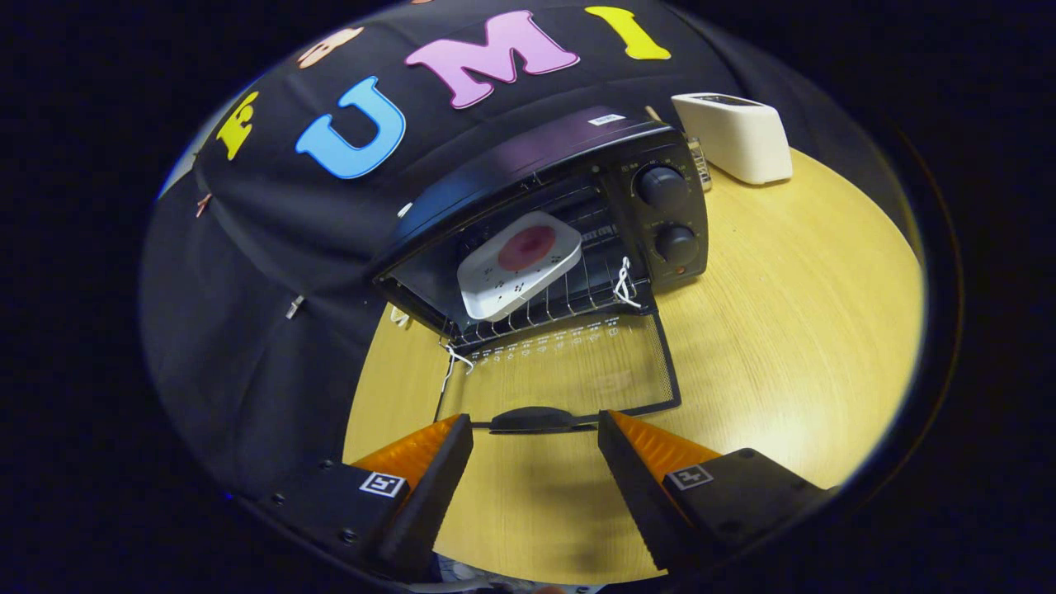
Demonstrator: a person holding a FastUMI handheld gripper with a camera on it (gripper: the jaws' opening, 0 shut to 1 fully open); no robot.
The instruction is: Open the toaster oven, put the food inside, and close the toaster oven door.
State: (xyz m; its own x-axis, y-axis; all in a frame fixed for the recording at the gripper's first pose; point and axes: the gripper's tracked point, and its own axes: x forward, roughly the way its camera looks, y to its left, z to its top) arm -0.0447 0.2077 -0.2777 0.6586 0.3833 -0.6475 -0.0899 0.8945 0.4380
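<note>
The toaster oven [553, 223] stands near the back edge of the round wooden table [784, 313], close against the black cloth wall. Its door [569, 371] is swung fully down and lies flat over the tabletop, the wood grain showing through the glass pane. The door's dark handle [535, 419] runs along its front edge, just ahead of the fingertips.

Inside the open cavity, a white rectangular tray [516, 268] rests on the wire rack [569, 301], tilted so one corner points toward the door. On the tray sits the food [526, 247] (a round reddish piece, too small to identify further). White string ties [625, 285] hang at the two front corners of the rack.

On the oven's right face, two black knobs [664, 188] sit one above the other, with a small red light below the lower one.

The gripper [535, 445] hovers over the table's front part with its fingers [639, 454] spread apart and holding nothing; bare wood shows between them. The door handle lies just beyond the gap between the tips, and I cannot tell whether either tip touches it.

Toward the table's far right edge, well apart from the oven, stands a white box-shaped appliance [734, 136].
</note>
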